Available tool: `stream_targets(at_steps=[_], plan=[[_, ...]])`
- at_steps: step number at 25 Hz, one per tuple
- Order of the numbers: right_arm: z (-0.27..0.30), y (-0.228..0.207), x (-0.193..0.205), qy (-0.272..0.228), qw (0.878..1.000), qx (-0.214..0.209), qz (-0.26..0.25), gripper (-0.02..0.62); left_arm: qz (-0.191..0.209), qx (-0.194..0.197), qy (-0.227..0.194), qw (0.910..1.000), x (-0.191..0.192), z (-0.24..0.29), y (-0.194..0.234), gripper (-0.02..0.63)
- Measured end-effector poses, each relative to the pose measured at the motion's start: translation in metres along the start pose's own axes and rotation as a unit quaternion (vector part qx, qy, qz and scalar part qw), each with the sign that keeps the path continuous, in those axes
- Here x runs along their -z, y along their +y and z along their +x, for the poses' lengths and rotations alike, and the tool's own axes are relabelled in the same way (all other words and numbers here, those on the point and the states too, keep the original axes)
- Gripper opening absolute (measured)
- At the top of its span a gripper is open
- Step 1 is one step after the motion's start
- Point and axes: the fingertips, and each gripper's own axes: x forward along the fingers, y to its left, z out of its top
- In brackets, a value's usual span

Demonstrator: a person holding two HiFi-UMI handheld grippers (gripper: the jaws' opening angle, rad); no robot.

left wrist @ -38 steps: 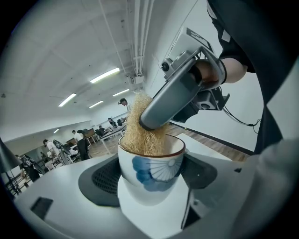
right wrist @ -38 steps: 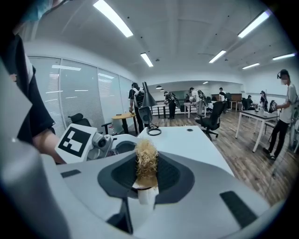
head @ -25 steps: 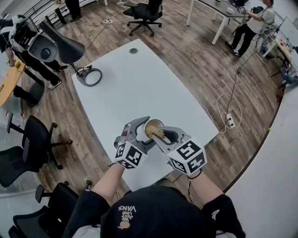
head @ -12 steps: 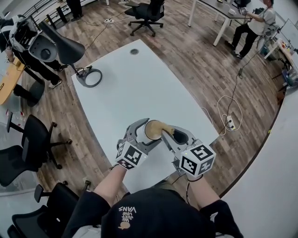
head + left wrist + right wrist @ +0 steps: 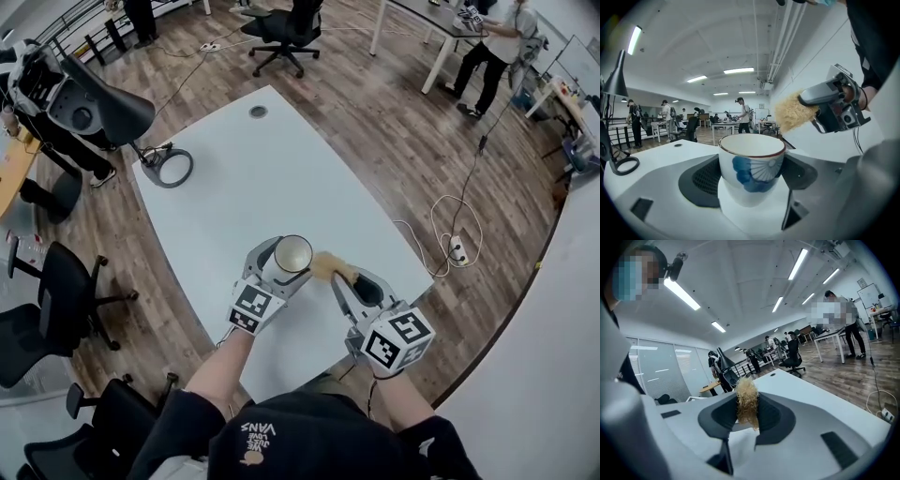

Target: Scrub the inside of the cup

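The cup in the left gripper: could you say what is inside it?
The cup looks empty from above; the scrubber sits outside, beside its rim. Seen sideways, its bottom is hidden.

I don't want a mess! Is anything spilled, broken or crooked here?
Nothing stands out. The cup sits upright in the left gripper, and its rim looks whole. The scrubber is pinched in the right gripper, just outside the cup's rim. No spill shows on the table.

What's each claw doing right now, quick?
Left claw: closed on the cup.
Right claw: closed on the scrubber, outside the cup.
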Motion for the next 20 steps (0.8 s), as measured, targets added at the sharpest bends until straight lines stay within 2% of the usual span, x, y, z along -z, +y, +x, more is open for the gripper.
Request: stream_targets(at_steps=[9,20], plan=[[-0.004,-0.024,0.024,0.022,0.999,0.019,0.027,0.092,-0.04,-0.011,0.019,0.999,0.032,0.031,0.022,0.38],[-0.007,-0.034,0.028,0.026,0.999,0.026,0.035,0.092,-0.052,-0.015,0.043,0.9976,0.054,0.045,0.028,0.38]])
